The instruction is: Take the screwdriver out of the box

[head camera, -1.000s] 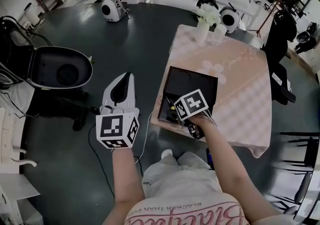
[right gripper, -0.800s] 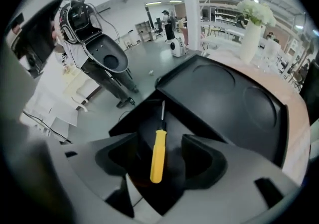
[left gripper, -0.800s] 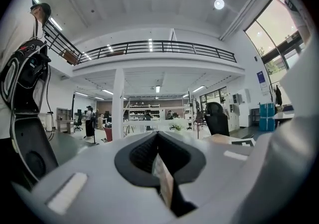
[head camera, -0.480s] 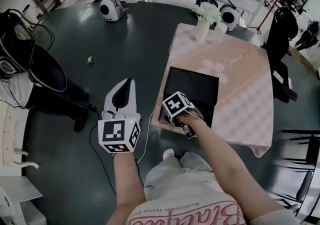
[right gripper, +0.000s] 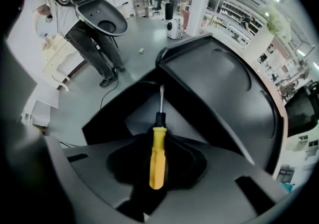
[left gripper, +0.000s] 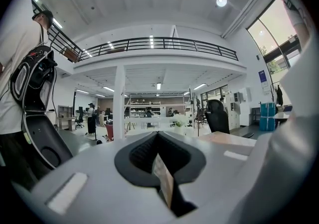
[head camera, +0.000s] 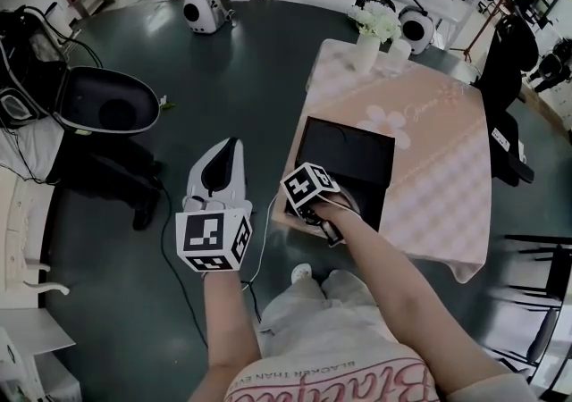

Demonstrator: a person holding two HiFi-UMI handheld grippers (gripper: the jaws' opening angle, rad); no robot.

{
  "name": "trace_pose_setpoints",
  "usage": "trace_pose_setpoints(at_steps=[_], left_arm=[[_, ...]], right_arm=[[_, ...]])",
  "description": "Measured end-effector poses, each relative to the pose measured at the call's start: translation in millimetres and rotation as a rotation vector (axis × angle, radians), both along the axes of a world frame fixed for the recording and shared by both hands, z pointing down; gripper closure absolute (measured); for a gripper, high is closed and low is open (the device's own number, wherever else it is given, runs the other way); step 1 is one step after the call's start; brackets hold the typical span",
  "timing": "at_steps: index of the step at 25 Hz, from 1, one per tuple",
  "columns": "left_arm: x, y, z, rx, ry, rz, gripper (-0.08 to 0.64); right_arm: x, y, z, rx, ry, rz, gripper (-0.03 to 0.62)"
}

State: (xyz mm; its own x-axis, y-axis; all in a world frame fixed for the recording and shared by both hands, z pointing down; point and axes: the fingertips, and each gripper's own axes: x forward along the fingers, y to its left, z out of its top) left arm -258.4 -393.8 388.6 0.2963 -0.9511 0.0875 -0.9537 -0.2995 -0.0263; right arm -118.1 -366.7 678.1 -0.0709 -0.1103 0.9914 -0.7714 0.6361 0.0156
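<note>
An open black box (head camera: 344, 130) lies at the near left corner of the pink table (head camera: 429, 150). My right gripper (head camera: 315, 214) points straight down into the box's front left corner, its marker cube on top. In the right gripper view a screwdriver (right gripper: 157, 153) with a yellow handle and a thin steel shaft lies between the closing jaws, over the box's black inside (right gripper: 224, 83). The handle sits in the jaws' middle line, held. My left gripper (head camera: 223, 154) hovers level over the floor left of the table, shut and empty (left gripper: 162, 188).
A white vase of flowers (head camera: 366, 38) stands at the table's far edge. A person carrying a black shell-shaped pack (head camera: 98, 105) stands on the dark floor at the left. A cable (head camera: 255, 257) runs along the floor by the table. Black chairs (head camera: 536, 266) stand at the right.
My right gripper has sunk into the box's front corner and its cube has turned. The left gripper has stayed put. The person with the black pack has shifted at the left.
</note>
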Motion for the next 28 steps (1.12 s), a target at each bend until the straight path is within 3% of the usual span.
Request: trace_pose_setpoints(at_steps=[3,10,28], left_arm=[[1.3,0.7,-0.3,0.000,-0.002,-0.001,0.549],[-4.8,4.6,-3.0,0.005,0.001,-0.011,0.549],[7.3,21.8,-23.6,0.046,0.044,-0.050,0.549]], right_arm=[[2.0,0.0,0.8,-0.006,0.006,0.006,0.505],[0.2,6.3,-6.0,-0.019,-0.095,0.008,0.506],[3.0,16.8,-77.7,0.113,-0.283,-0.102,0.506]])
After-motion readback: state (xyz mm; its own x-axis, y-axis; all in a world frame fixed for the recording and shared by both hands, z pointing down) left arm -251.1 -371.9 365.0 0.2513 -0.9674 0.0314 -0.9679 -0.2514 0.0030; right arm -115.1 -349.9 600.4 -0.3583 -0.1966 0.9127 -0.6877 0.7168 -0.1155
